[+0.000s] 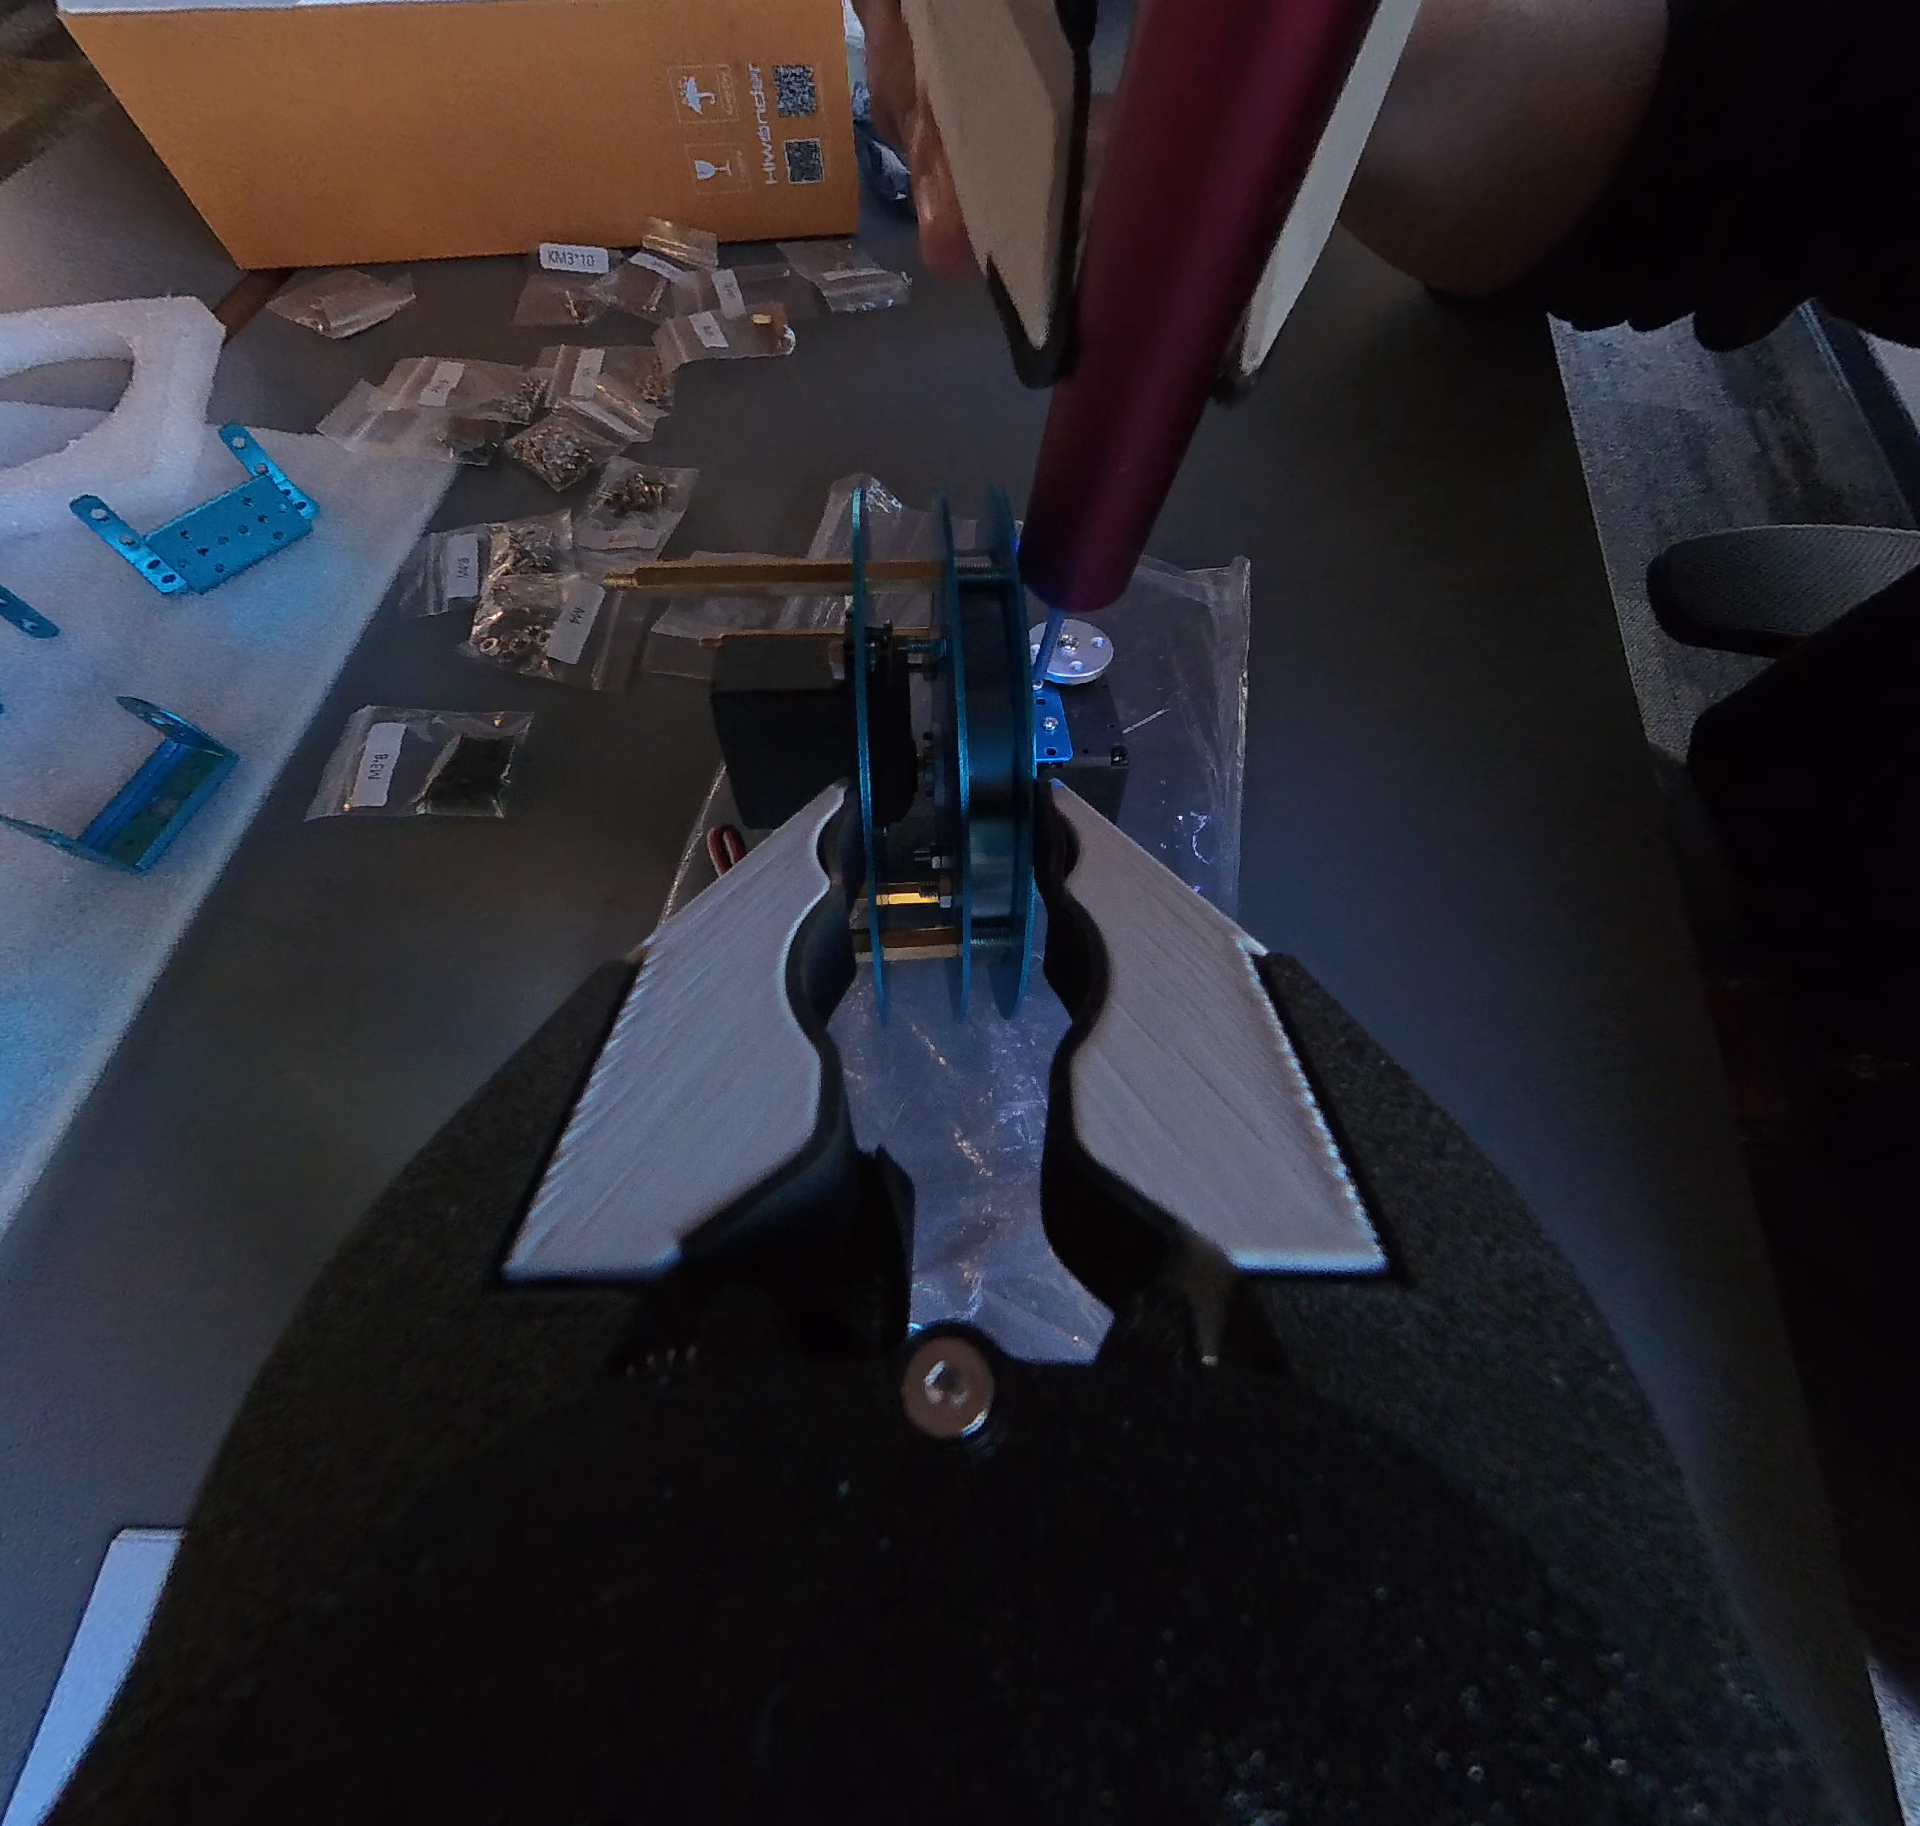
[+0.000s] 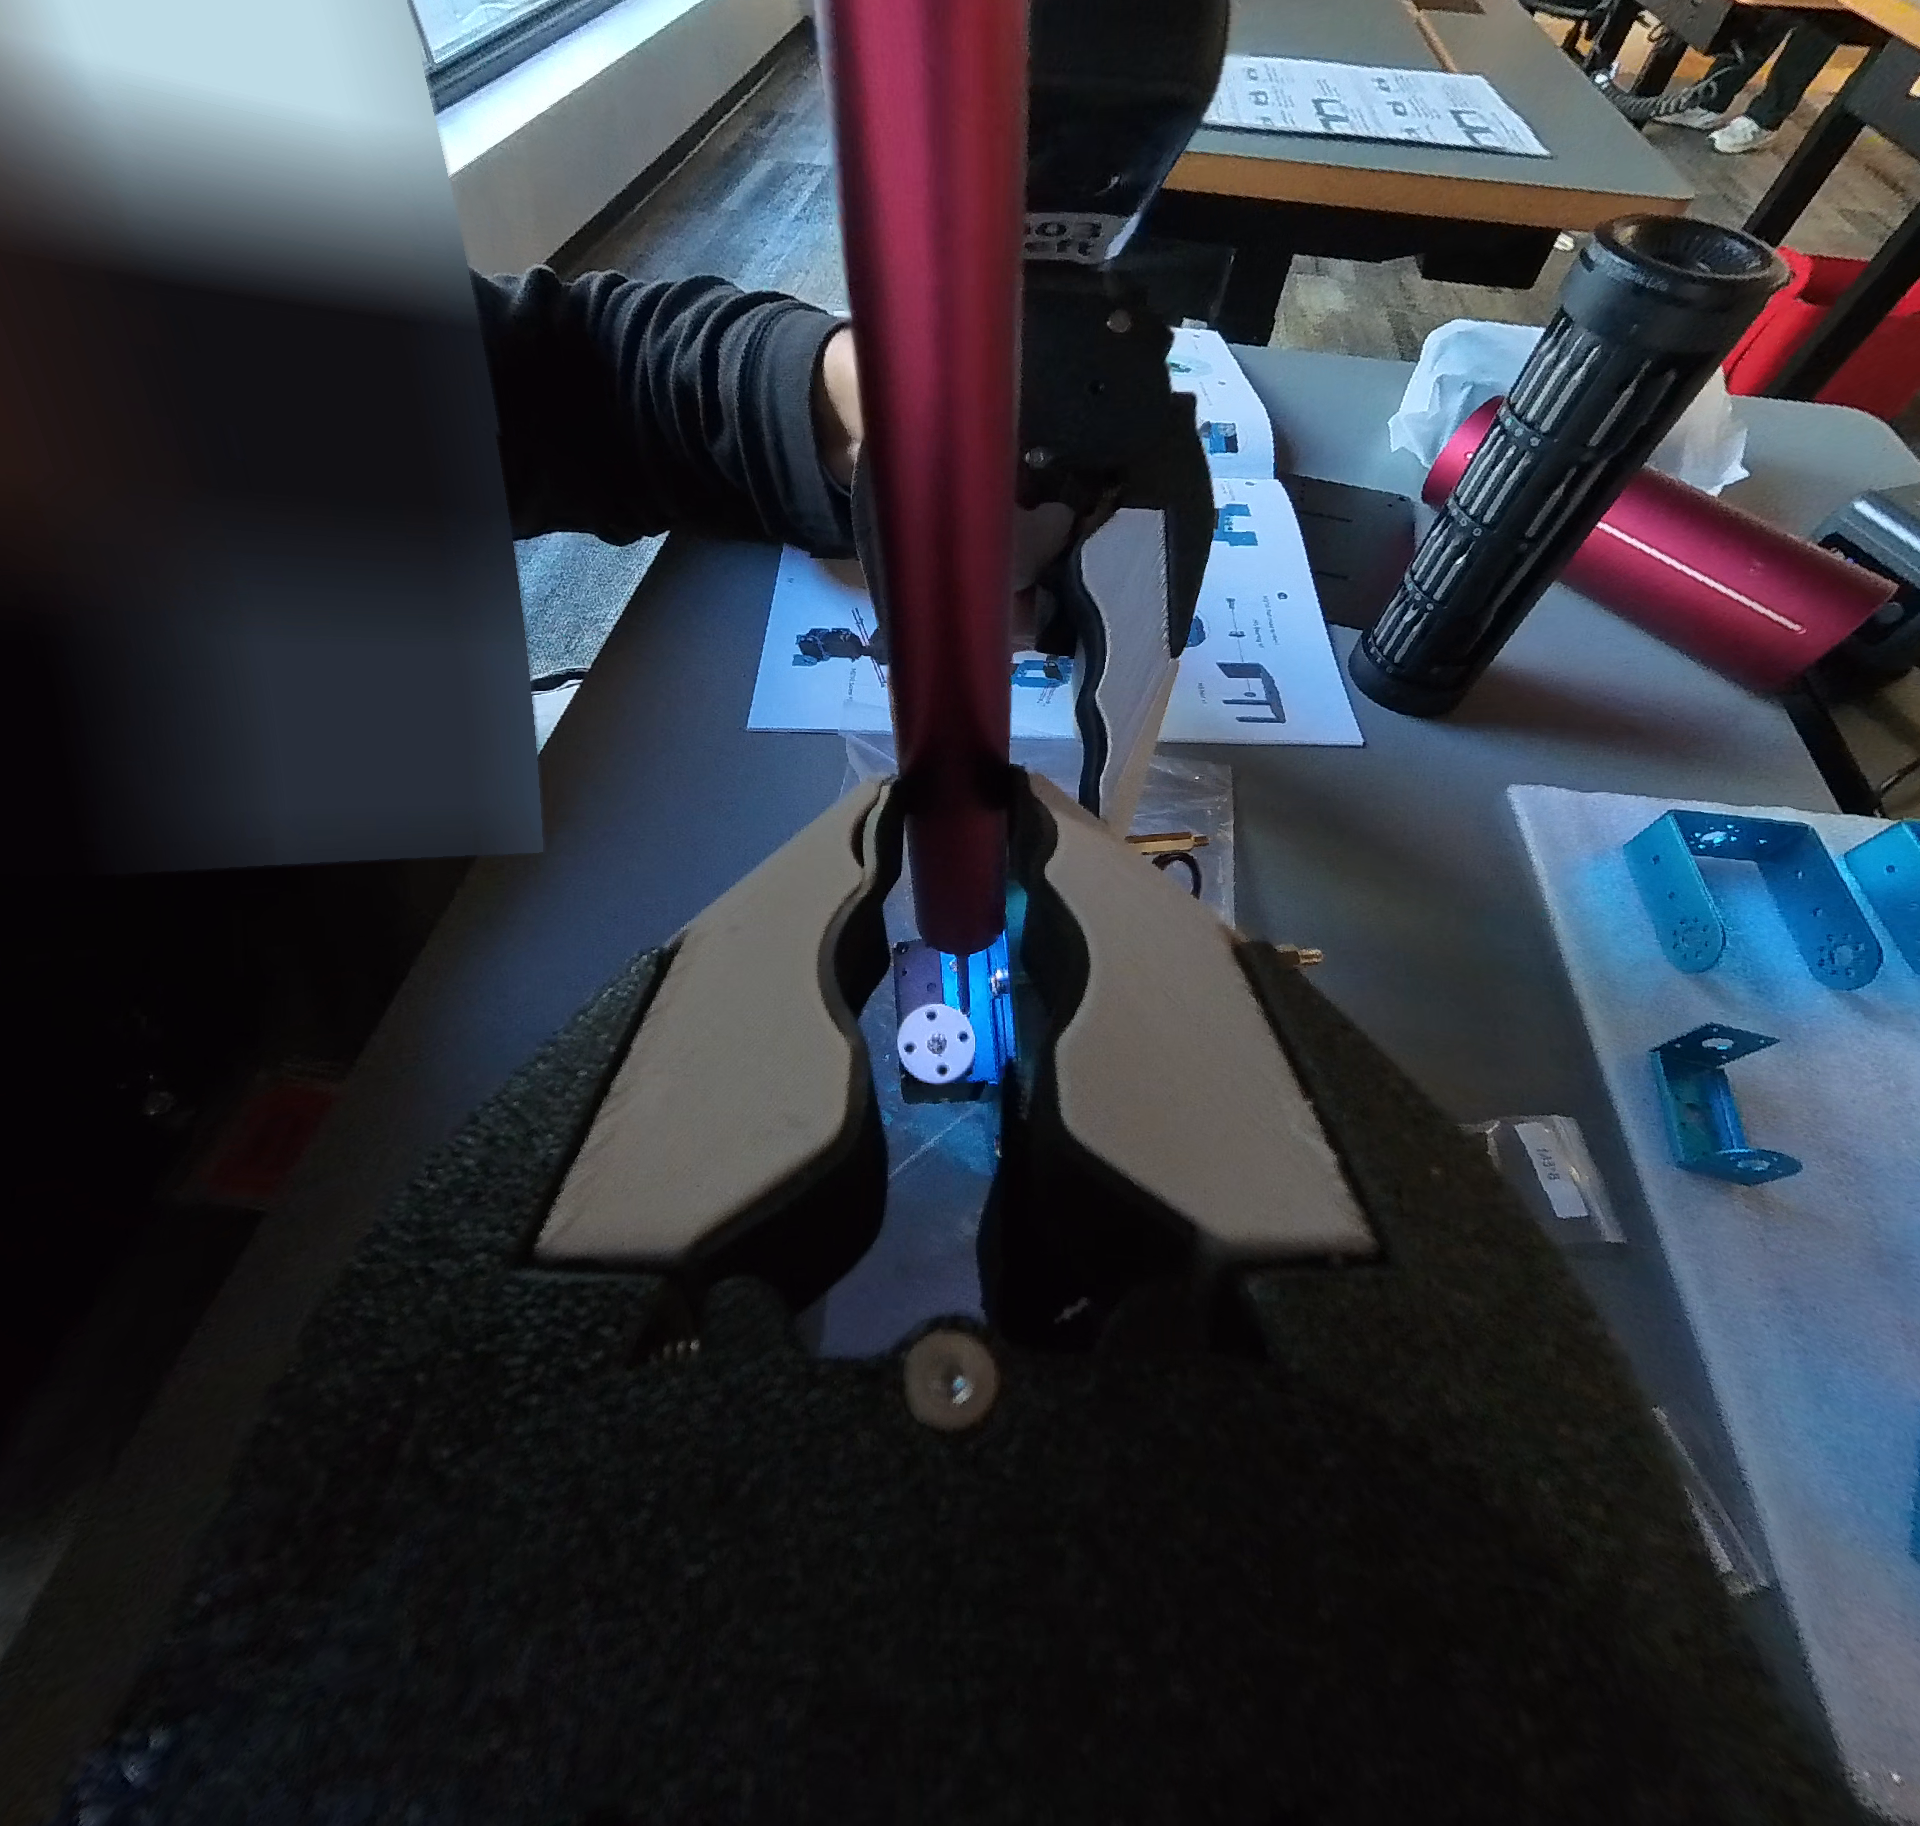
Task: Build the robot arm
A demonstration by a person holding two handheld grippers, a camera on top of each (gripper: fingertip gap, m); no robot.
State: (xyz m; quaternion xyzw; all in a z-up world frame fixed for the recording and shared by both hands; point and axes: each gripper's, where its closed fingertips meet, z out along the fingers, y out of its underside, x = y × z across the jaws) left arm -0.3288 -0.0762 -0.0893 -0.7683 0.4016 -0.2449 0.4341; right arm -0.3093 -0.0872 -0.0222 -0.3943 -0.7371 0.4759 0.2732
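1. Left gripper [image 1: 945, 820]: fingers closed part-way onto the blue disc assembly [image 1: 940, 737], one pad on each outer plate. The stack stands on edge, which leaves its right-hand face exposed.
2. Blue disc assembly: thin blue plates spaced by brass standoffs [image 1: 758, 576], with a black servo body [image 1: 779, 737] behind. It rests over a clear plastic bag [image 1: 966, 1132] on the grey table [image 1: 312, 1101].
3. Right gripper [image 2: 951, 810]: fingers clamped around the red electric screwdriver [image 2: 920, 426] near its lower end, holding it almost upright.
4. Screwdriver tip: lit blue, it points down beside the round white servo horn [image 2: 935, 1041] and a blue bracket; whether the bit touches a screw cannot be told.
5. Surroundings: labelled bags of screws [image 1: 540, 446] and an orange box [image 1: 468, 114] lie beyond; loose blue brackets [image 2: 1714, 903] rest on white foam; an open instruction booklet [image 2: 1278, 633] and a black bit holder [image 2: 1538, 488] lie near.
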